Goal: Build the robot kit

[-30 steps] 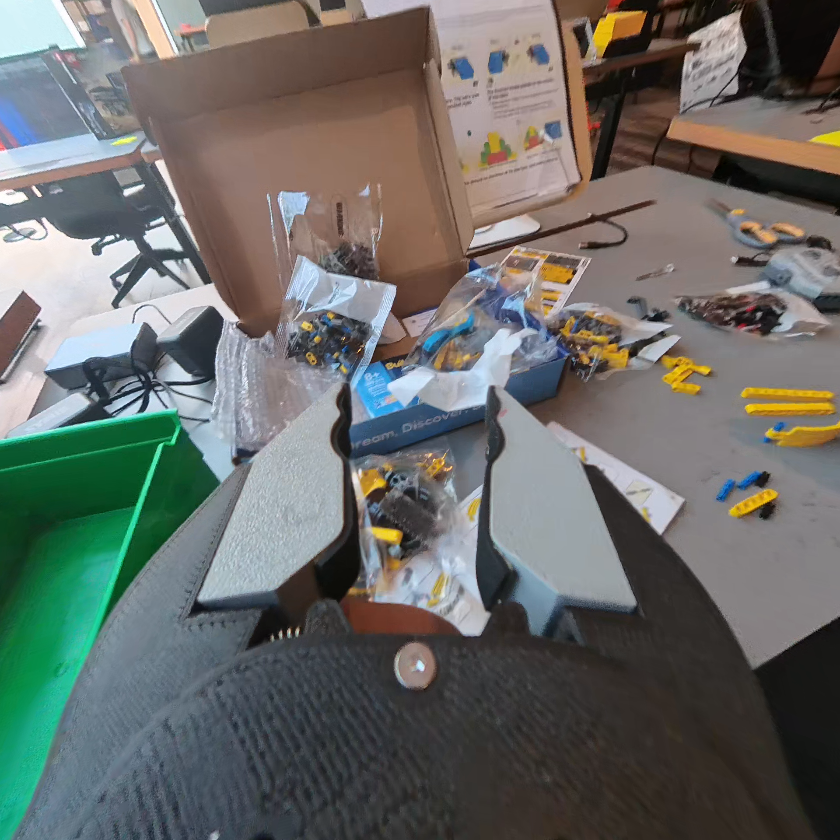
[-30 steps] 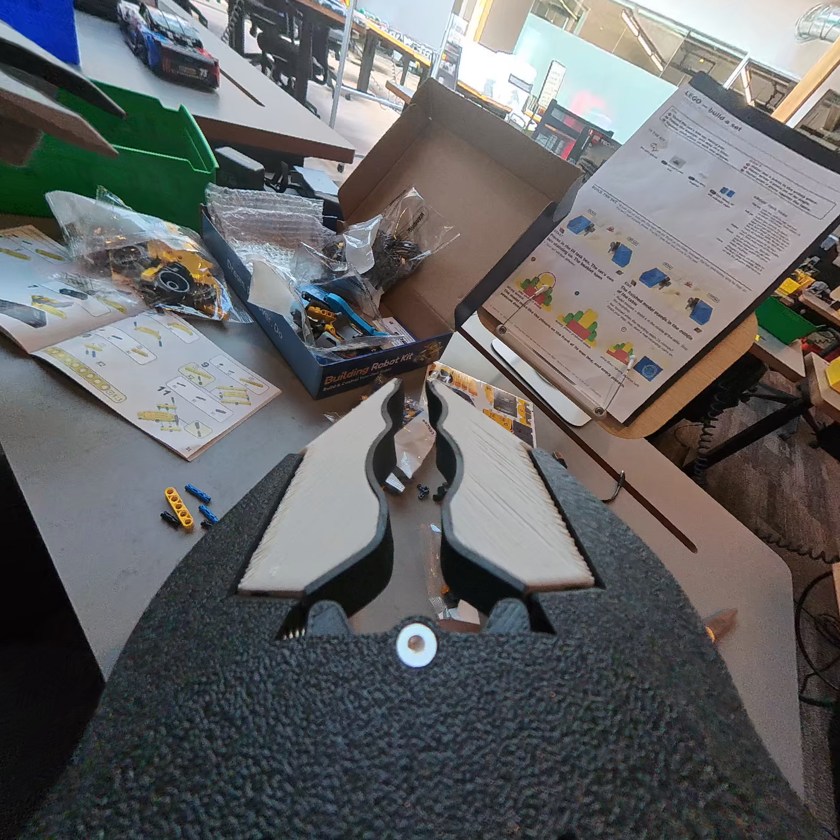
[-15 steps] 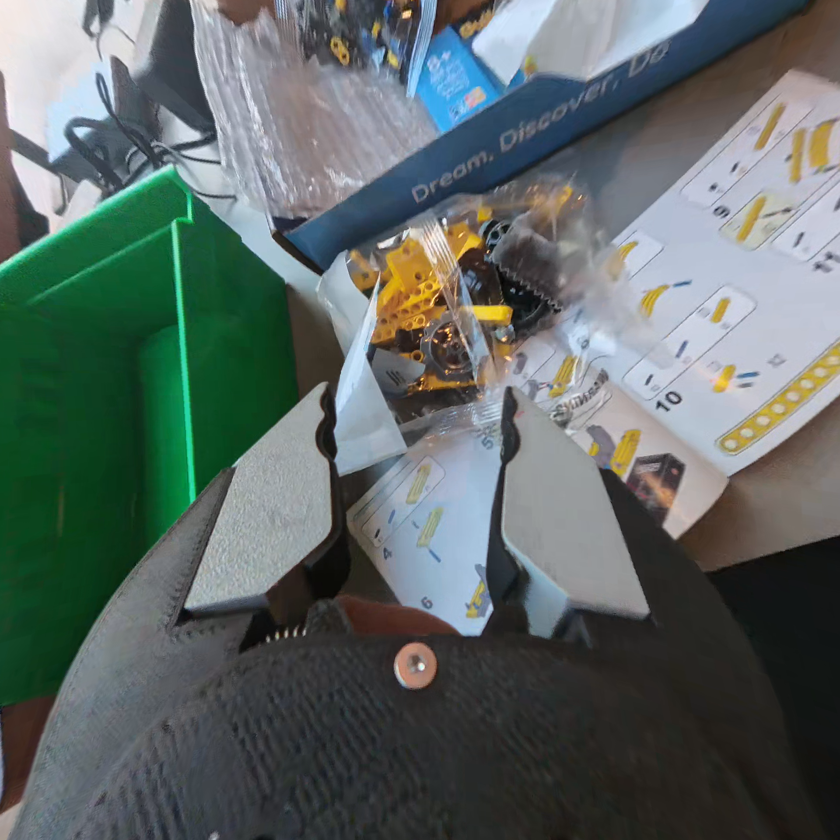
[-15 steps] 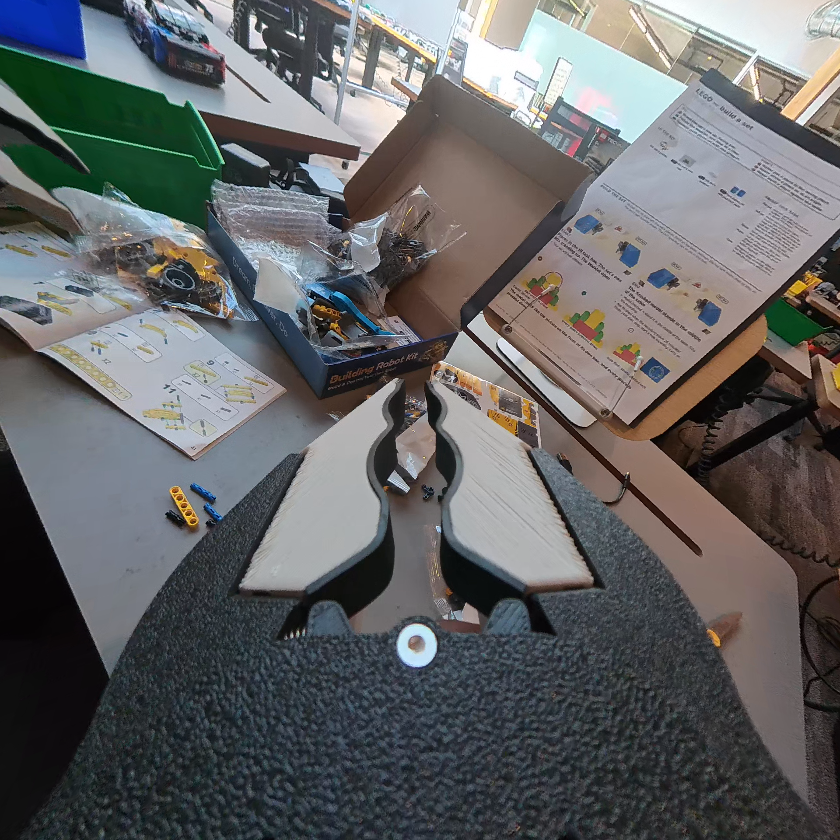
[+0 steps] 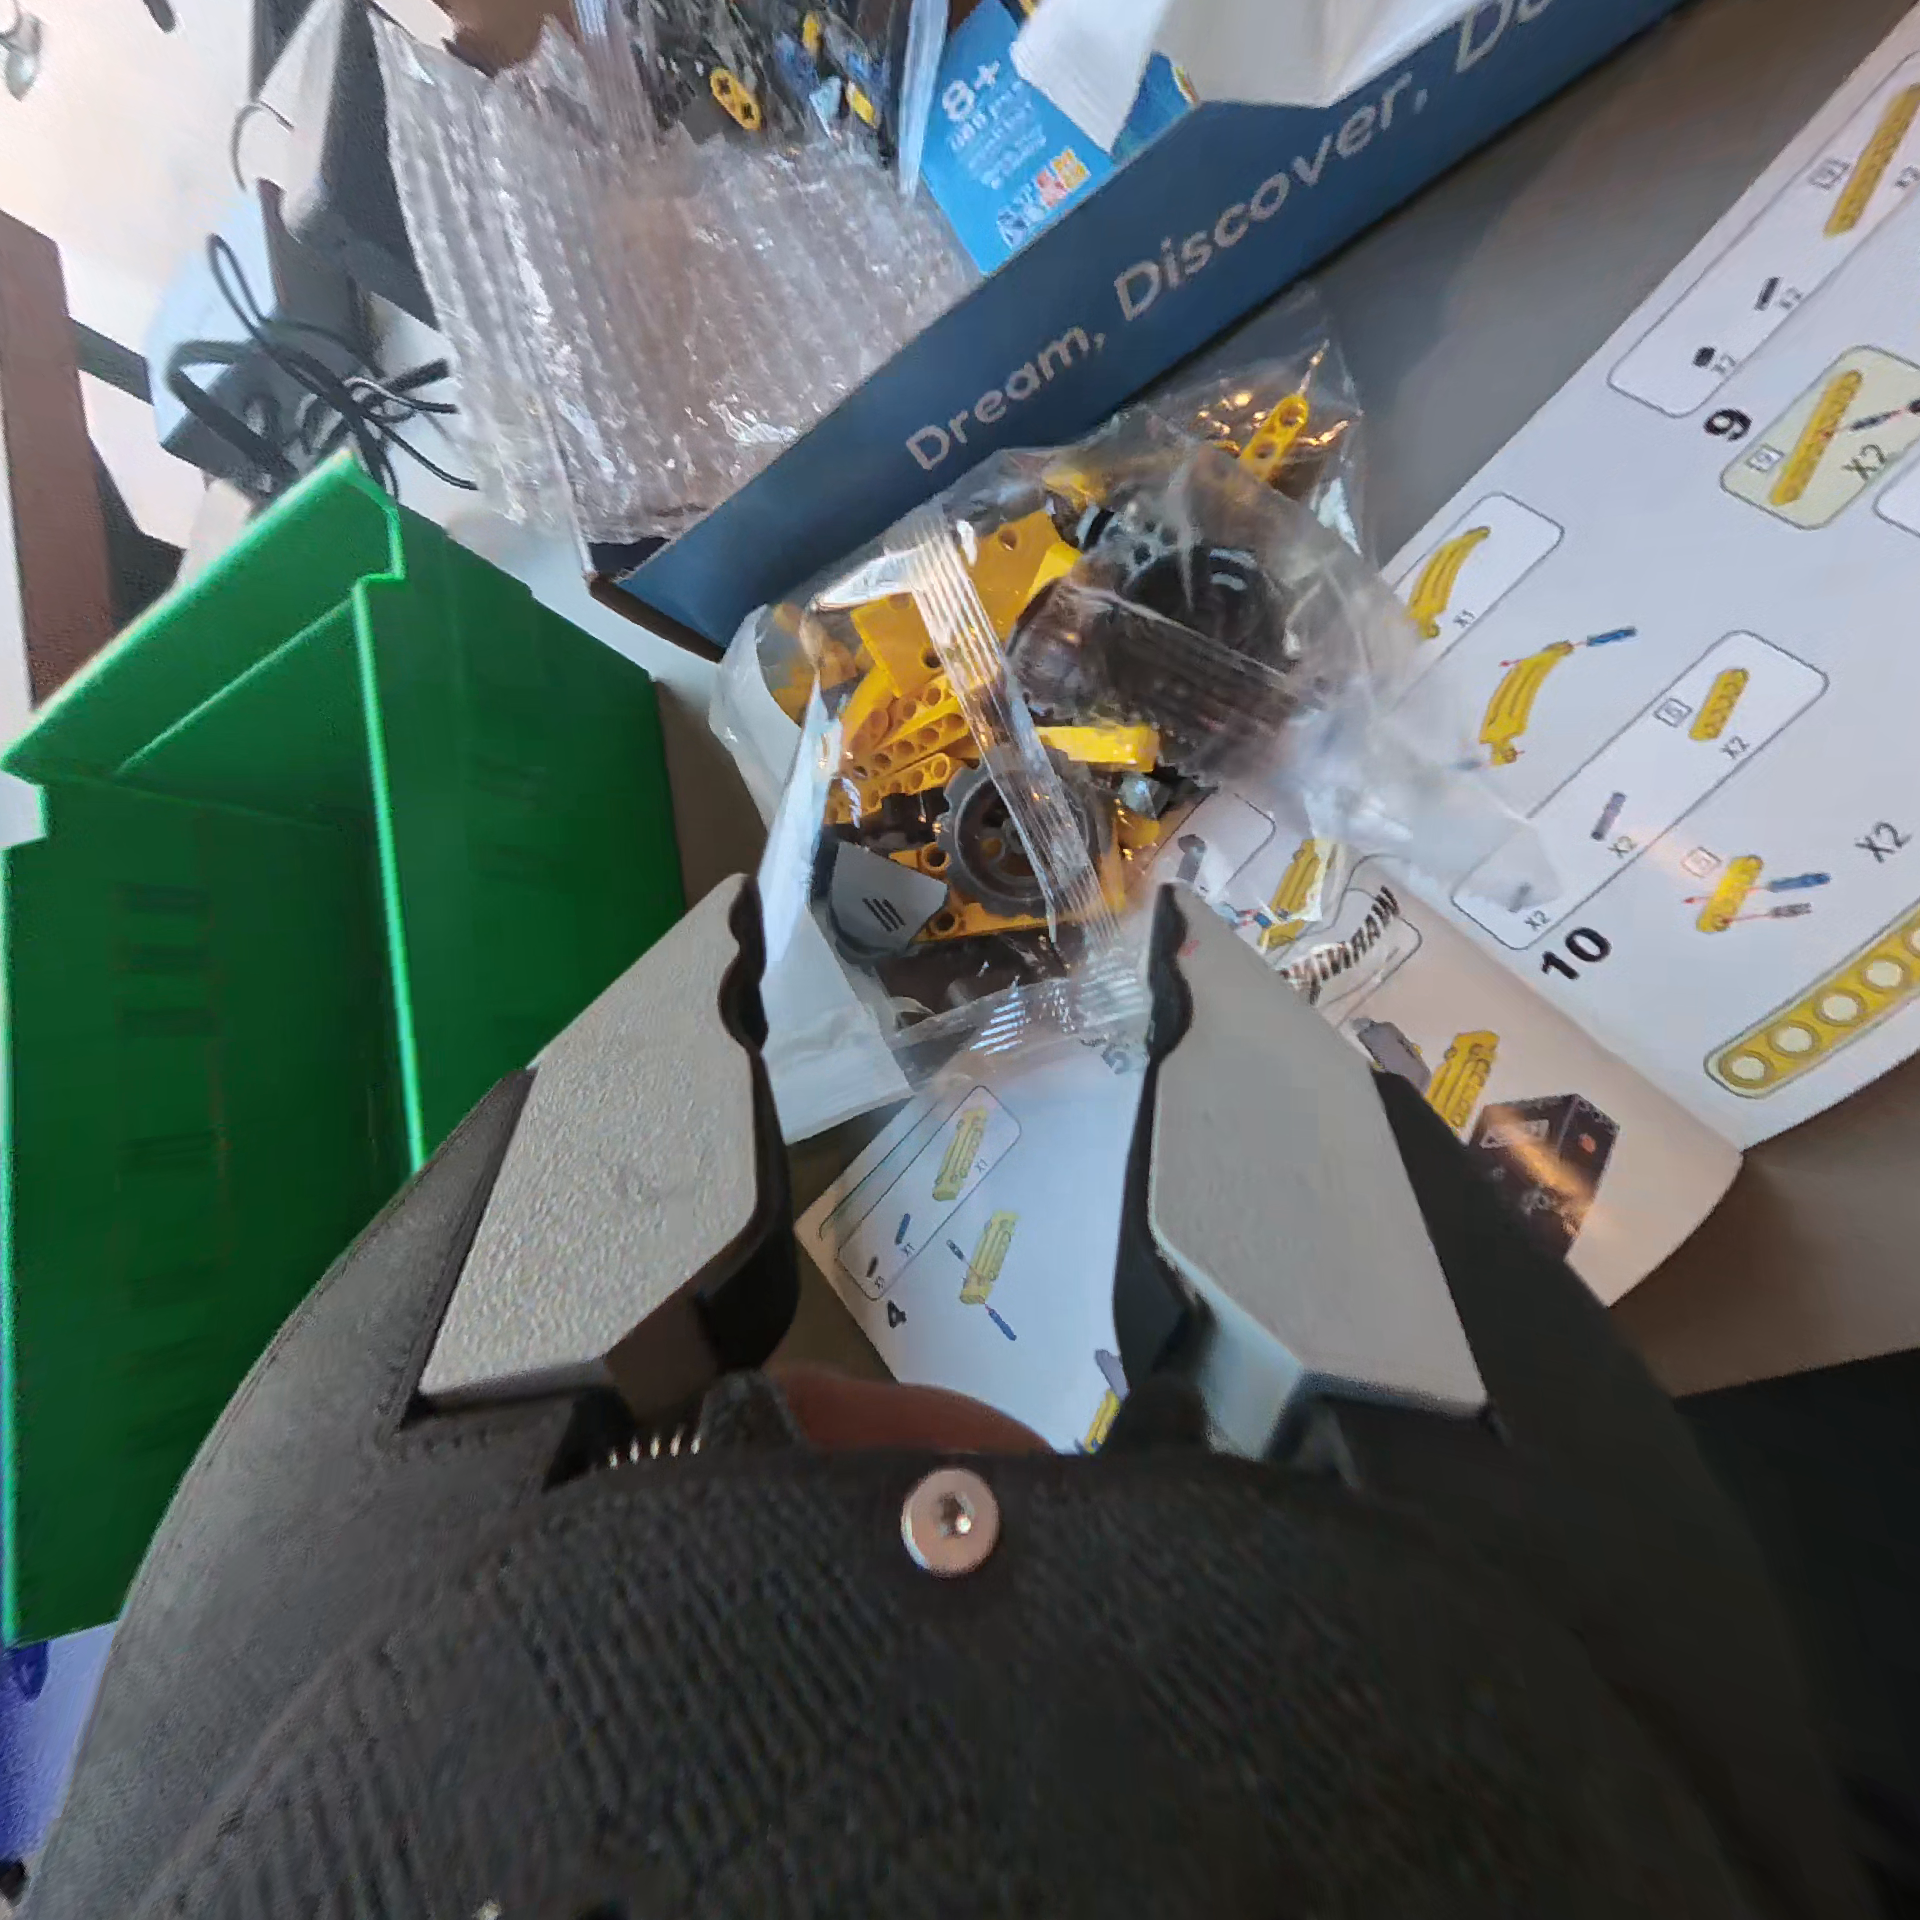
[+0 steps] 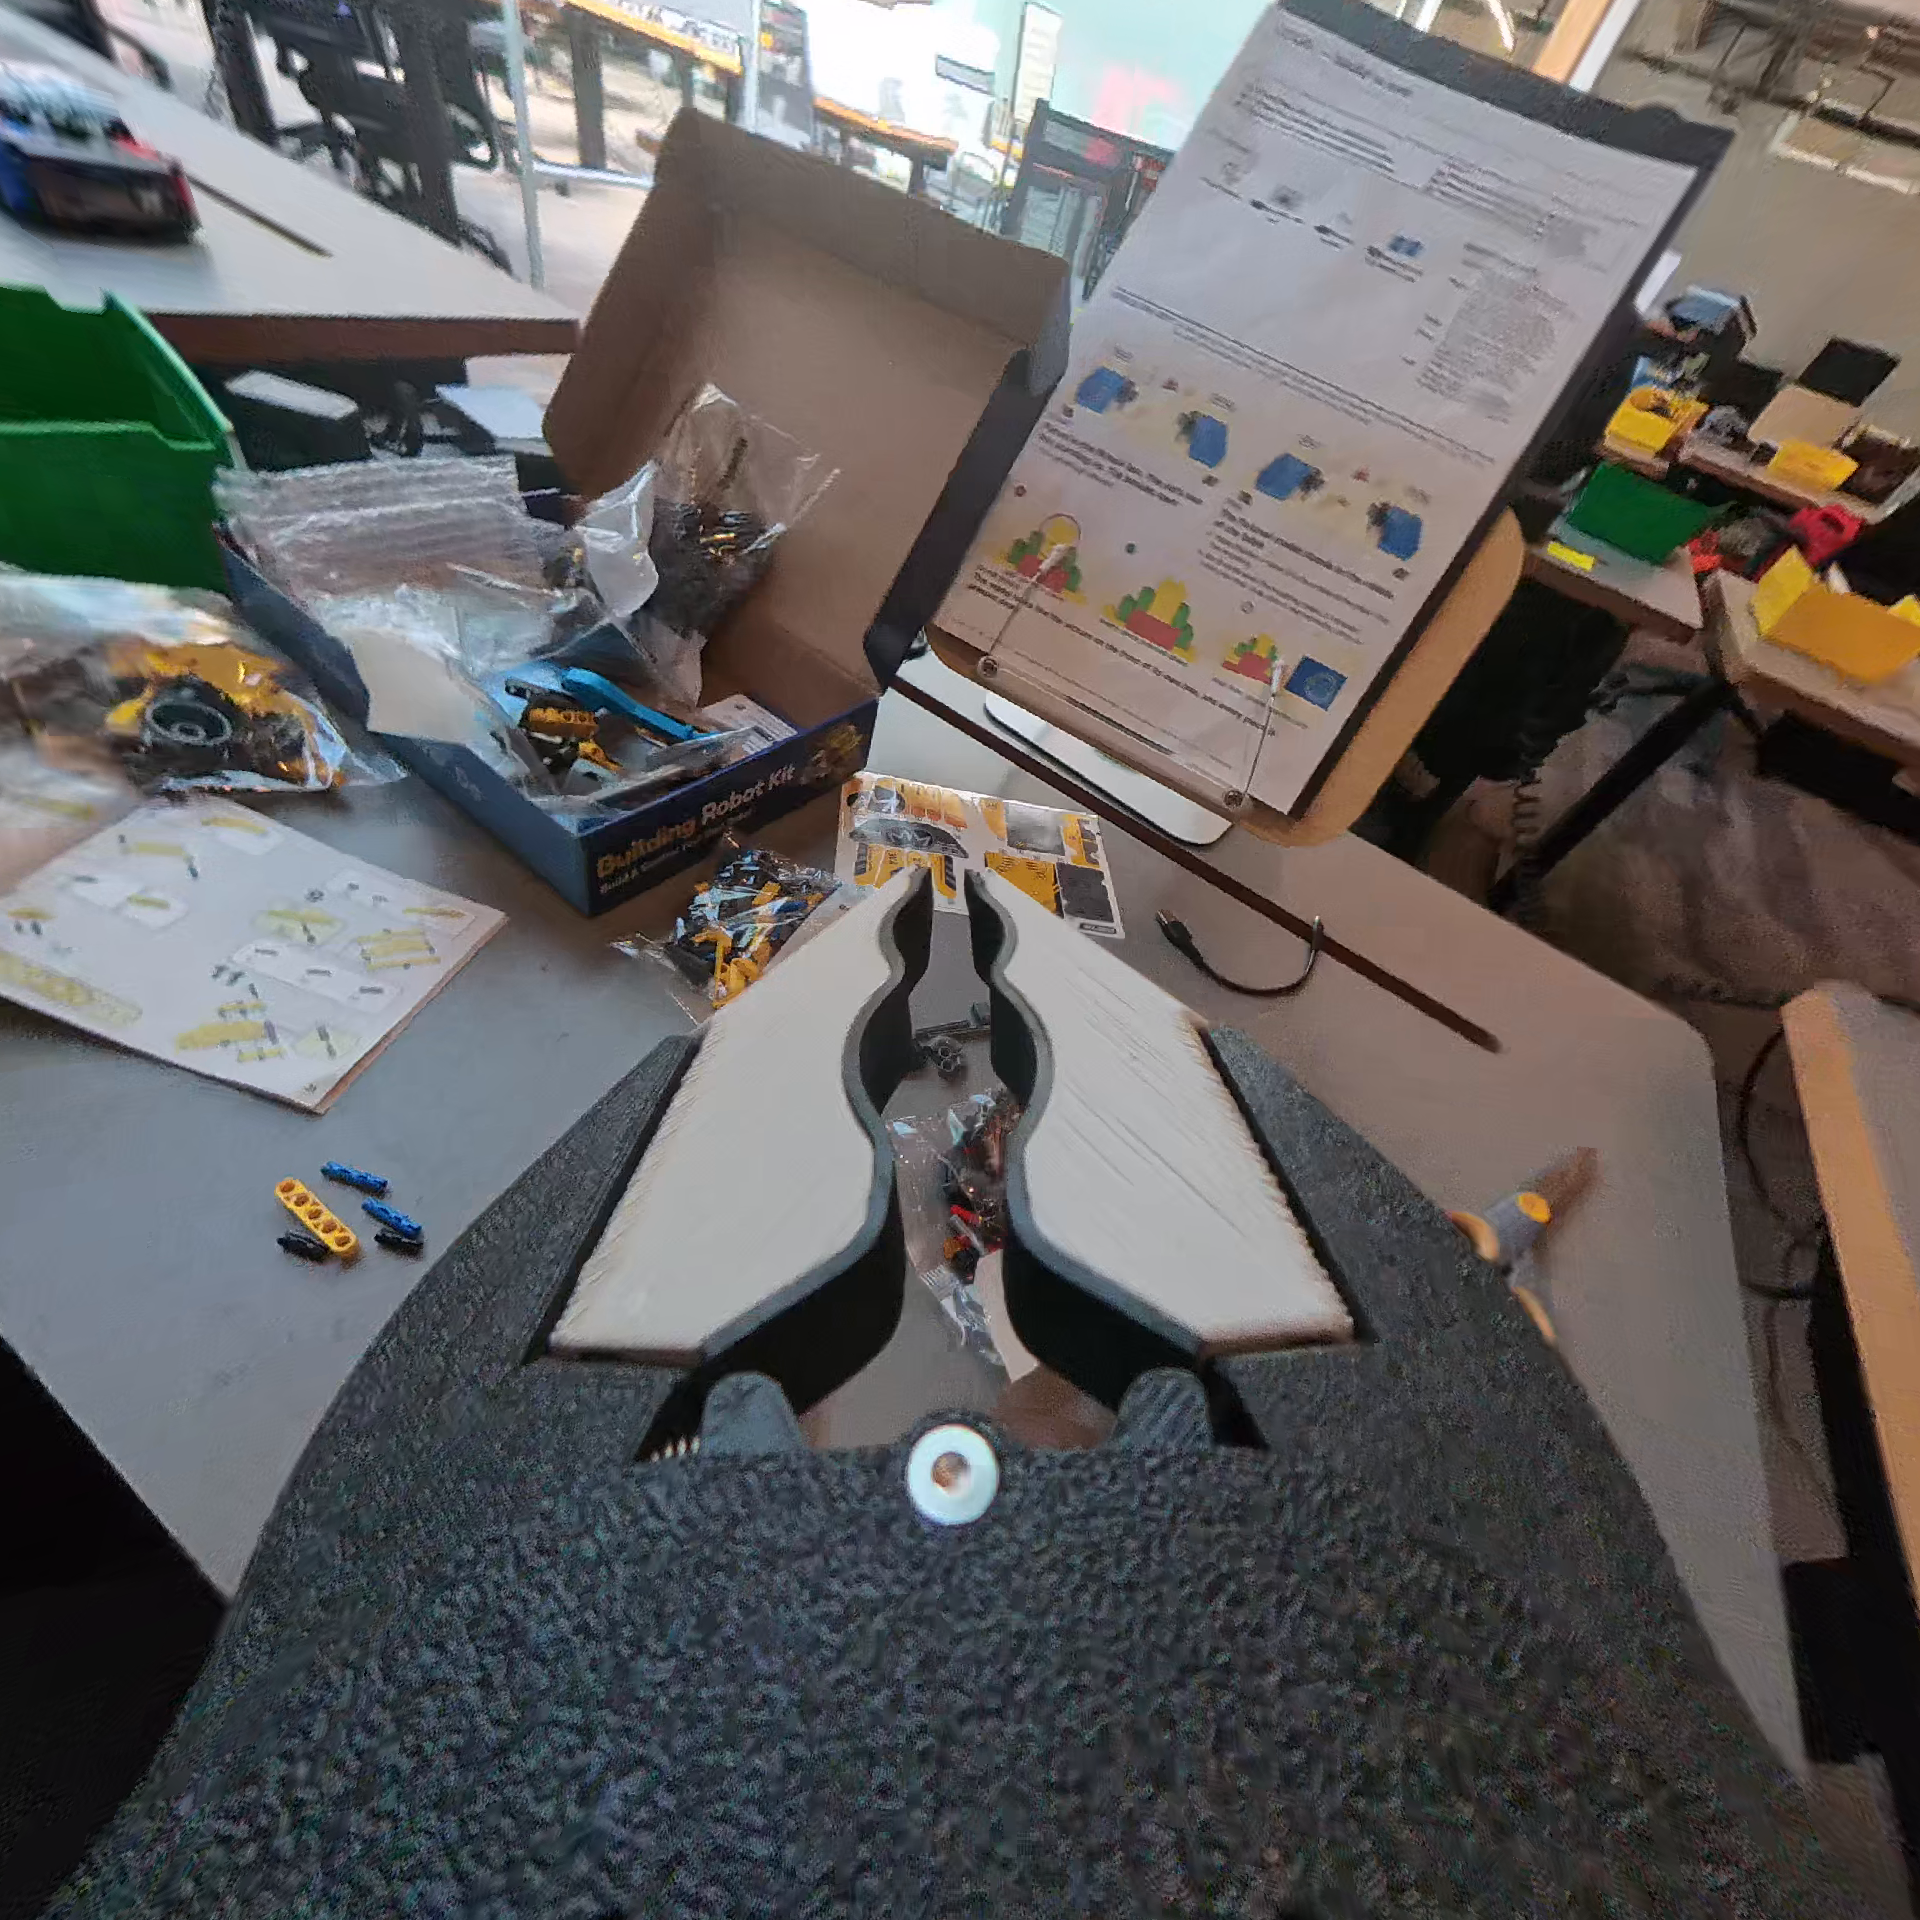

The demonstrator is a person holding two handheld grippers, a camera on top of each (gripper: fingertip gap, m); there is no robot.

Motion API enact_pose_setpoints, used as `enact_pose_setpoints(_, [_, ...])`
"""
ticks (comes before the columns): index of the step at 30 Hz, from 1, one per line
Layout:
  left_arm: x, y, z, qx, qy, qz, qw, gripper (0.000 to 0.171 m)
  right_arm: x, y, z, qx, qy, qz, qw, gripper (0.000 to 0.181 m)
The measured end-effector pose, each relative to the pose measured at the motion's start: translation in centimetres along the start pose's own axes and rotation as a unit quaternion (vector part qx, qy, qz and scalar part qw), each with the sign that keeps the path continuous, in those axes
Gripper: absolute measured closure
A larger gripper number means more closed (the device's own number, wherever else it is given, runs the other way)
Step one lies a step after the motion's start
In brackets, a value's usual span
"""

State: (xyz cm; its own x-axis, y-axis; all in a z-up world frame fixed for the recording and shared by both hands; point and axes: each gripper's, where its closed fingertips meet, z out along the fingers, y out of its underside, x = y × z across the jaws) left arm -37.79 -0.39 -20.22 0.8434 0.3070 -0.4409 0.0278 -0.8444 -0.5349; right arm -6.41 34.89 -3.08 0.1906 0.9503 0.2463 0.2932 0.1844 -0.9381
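Left wrist view: the left gripper [image 5: 956,925] has its jaws spread wide and holds nothing. Just ahead of the tips, partly between them, lies a clear bag of yellow and black parts [image 5: 1049,748], its sealed near edge reaching into the gap; whether a tip touches the plastic is unclear. The bag rests on an open instruction booklet [image 5: 1621,790] that spreads under and to the right of the jaws. Left of the jaws stands a green bin [image 5: 312,935]. Beyond the bag is a blue kit box [image 5: 1143,301], with bubble wrap [image 5: 665,301] at its left end.

Right wrist view: the right gripper [image 6: 945,883] has its jaws nearly closed, a thin gap between the tips, gripping nothing. Below the gap a small clear bag of dark parts [image 6: 961,1174] lies on the grey counter [image 6: 520,1143]. Just left of the tips is another bag of yellow and blue parts [image 6: 743,925]; just beyond them lies a sticker sheet [image 6: 1023,847]. Farther left, small loose pieces [image 6: 332,1216] lie near the counter's edge. Ahead and to the right stands a propped instruction sheet [image 6: 1309,416].
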Motion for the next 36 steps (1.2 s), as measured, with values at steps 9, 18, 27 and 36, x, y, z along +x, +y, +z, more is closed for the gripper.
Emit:
enact_pose_setpoints(9, [-3.4,-3.4,-1.7,0.074,-0.093,-0.071,0.99,0.117,4.2,4.0,-0.3,-0.054,0.003,0.087,0.995,0.162])
enact_pose_setpoints(18, [-2.7,-6.1,-3.5,0.134,-0.086,-0.075,0.984,0.117,2.3,11.8,2.8,-0.214,-0.033,0.069,0.974,0.161])
enact_pose_setpoints(27, [1.2,-10.3,-6.4,0.206,-0.051,-0.053,0.976,0.128,-0.6,17.3,5.3,-0.301,-0.074,0.057,0.949,0.171])
enact_pose_setpoints(36, [8.0,-13.7,-5.5,0.241,0.021,-0.009,0.97,0.129,1.9,21.2,7.3,-0.345,0.017,-0.044,0.937,0.146])
